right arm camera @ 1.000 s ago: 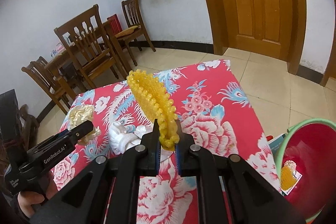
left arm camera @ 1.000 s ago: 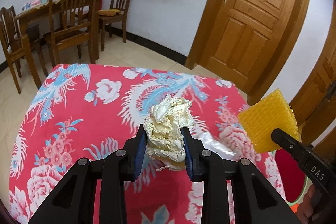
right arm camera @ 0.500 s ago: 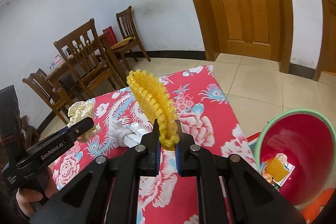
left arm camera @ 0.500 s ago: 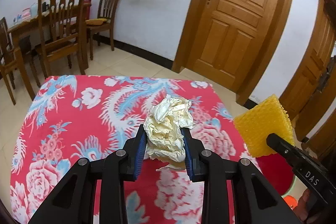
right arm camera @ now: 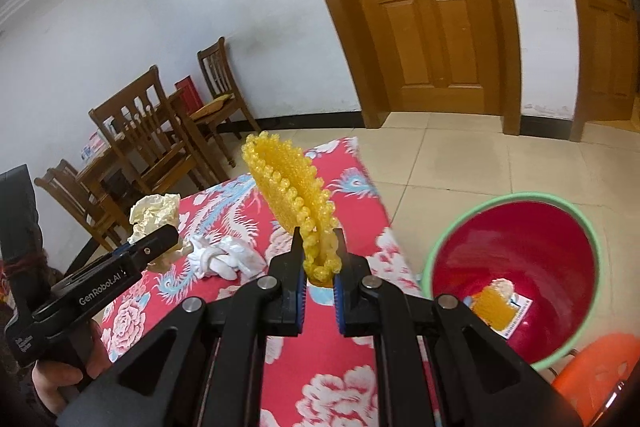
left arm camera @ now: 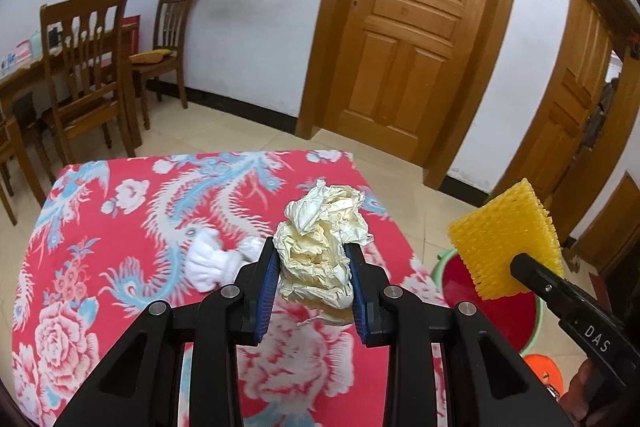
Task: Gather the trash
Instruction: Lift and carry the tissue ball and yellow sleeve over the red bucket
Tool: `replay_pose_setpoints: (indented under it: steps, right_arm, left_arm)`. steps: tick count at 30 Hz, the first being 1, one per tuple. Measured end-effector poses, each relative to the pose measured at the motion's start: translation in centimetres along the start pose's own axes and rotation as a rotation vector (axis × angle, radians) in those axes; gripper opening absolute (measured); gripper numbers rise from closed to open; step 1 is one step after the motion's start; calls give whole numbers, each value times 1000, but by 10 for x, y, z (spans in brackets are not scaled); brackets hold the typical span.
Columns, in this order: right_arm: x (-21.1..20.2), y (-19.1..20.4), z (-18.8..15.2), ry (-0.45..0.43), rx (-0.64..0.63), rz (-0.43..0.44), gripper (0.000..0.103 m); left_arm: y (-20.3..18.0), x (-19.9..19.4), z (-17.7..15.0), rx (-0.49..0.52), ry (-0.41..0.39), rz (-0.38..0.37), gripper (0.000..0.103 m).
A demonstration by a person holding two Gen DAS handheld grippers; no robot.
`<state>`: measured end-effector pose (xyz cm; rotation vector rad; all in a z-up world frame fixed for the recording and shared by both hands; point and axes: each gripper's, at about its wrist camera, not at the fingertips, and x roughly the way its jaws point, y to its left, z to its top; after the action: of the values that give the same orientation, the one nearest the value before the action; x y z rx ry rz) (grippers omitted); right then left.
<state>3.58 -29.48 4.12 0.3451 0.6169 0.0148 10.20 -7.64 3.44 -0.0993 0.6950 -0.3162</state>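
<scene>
My left gripper is shut on a crumpled cream paper ball, held above the red flowered tablecloth. My right gripper is shut on a yellow foam net sleeve, which stands upright from its jaws. In the left wrist view that sleeve hangs at the right, above a red bucket with a green rim. The bucket stands on the floor right of the table and holds a yellow scrap and a label. A white crumpled cloth lies on the table.
Wooden chairs and a dining table stand at the back left. Wooden doors fill the far wall. An orange plastic stool sits beside the bucket. Tiled floor lies beyond the table's right edge. A hand holds the left gripper's handle.
Both grippers have moved right toward the table's edge, each keeping its load. The bucket has come into fuller view, and the white cloth now shows in the left wrist view.
</scene>
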Motion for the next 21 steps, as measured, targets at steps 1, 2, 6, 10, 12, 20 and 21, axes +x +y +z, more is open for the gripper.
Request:
replay_pose_setpoints:
  steps: [1,2,6,10,12,20,21]
  right_arm:
    - [-4,-5,0,-3,7,-8,14]
    - [-6,-9,-1,-6,14,-15,14]
    - [-15,-24,-3,-13,38,-38,14]
    - [-20,-36,-4,-17,63,-59,14]
    - [-21,-44,-5,-16,79,-69,14]
    - [-20,-78,-11,-2,147,-107,14]
    - [-19,-82,-12,0,154,-111,14]
  left_arm:
    - [-4,0,0,5,1,-4,33]
    - [-8,0,-1,11,1,-8,33]
    - [-26,2,-2,36,6,-29,33]
    - [-44,6,-3,63,14,-48,33]
    - [-53,9,-4,76,20,-57,33]
    - [-85,28,-12,117,62,-99,33]
    - [-89,30,-13,121,67,-103,33]
